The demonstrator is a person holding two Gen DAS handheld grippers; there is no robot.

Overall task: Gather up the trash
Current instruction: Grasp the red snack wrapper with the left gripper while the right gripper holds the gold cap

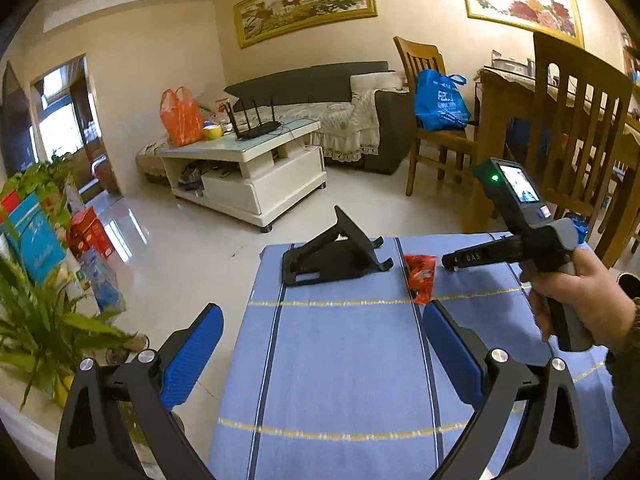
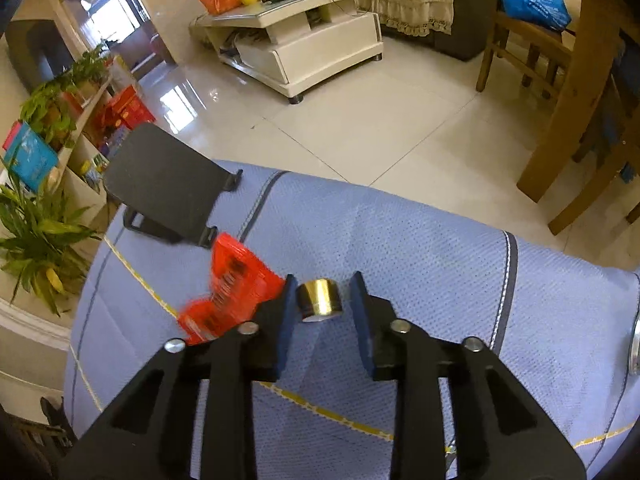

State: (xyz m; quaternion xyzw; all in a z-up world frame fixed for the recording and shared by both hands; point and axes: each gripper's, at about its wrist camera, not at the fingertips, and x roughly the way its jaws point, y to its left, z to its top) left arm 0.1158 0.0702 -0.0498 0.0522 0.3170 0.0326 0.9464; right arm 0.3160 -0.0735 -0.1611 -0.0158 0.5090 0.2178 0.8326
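The red crinkled wrapper (image 2: 230,286) lies flat on the blue striped tablecloth (image 2: 420,248), shiny plastic with dark print, blurred in the right wrist view; it sits just in front of the black folding stand (image 2: 160,184) and touches the outer side of the right gripper's (image 2: 322,306) left finger. Between that gripper's blue pads stands a small brass-coloured cylinder (image 2: 320,298), upright on the cloth; the jaws are narrowed around it with a gap showing on each side, so nothing is gripped. From the left wrist view the same wrapper (image 1: 420,278) lies between the stand (image 1: 332,252) and the right gripper's tip, held in a person's hand (image 1: 580,300). The left gripper (image 1: 324,356) hangs over the near cloth with its jaws spread wide and nothing between them. Beyond the table are a white coffee table (image 1: 256,160) with a router (image 1: 256,126) and orange bag (image 1: 180,118), a dark sofa (image 1: 320,92), wooden chairs (image 1: 436,120) and a leafy plant (image 1: 44,320)
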